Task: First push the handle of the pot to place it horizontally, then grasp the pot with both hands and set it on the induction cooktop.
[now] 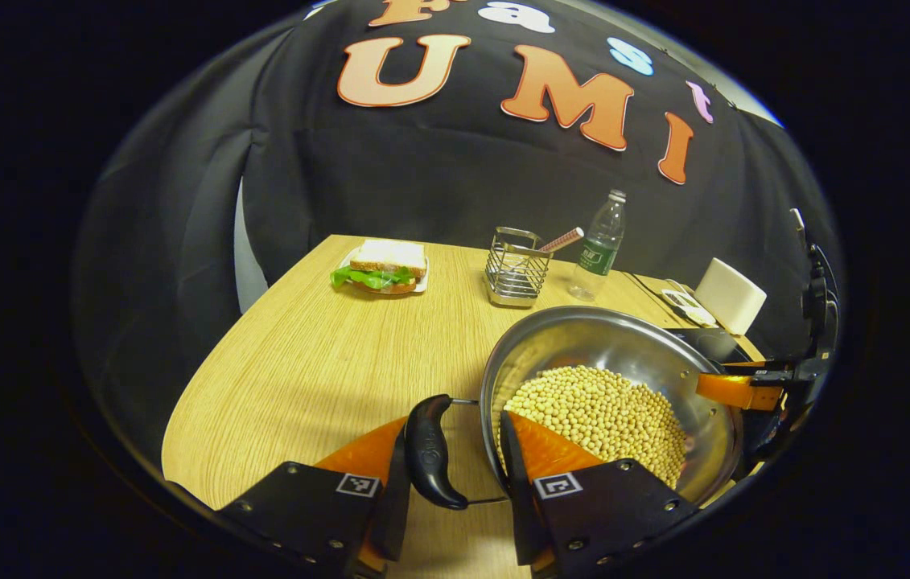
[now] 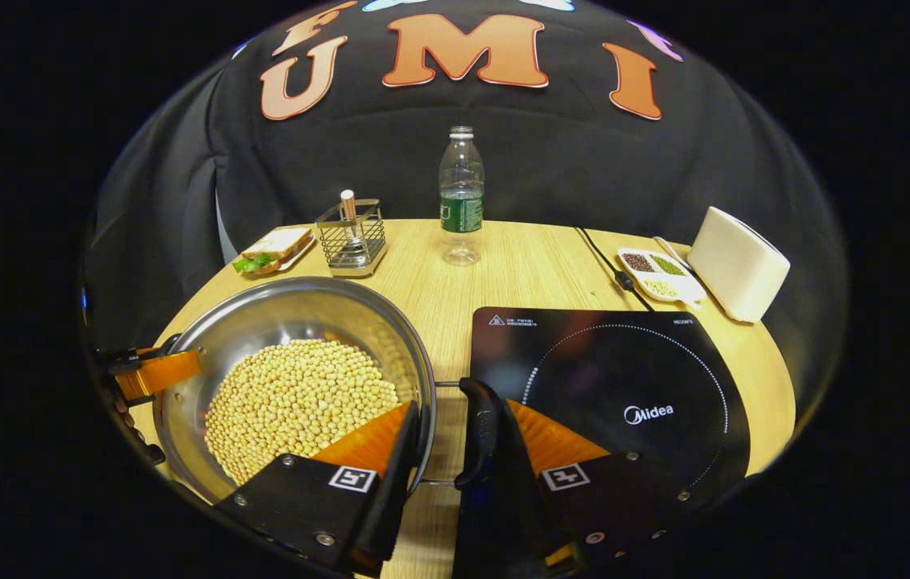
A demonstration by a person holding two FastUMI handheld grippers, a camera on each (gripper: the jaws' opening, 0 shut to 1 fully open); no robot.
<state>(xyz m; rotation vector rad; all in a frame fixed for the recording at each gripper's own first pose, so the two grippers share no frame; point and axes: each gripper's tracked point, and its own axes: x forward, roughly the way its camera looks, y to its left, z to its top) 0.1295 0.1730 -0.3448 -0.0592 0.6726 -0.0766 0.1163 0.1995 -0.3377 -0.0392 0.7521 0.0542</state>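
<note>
The pot (image 2: 294, 378) is sitting on the table (image 2: 519, 265), just left of the cooktop (image 2: 607, 394), with beans (image 2: 294, 402) lying in it. Behind it a sandwich (image 2: 273, 249) is lying beside a wire basket (image 2: 352, 233). A bottle (image 2: 461, 197) is standing farther right, then a dish (image 2: 658, 273) and a box (image 2: 736, 261).

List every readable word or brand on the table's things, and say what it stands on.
"Midea": on the induction cooktop.
Small print along its far edge: too small to read.
Bottle label: too blurred to read.
</note>
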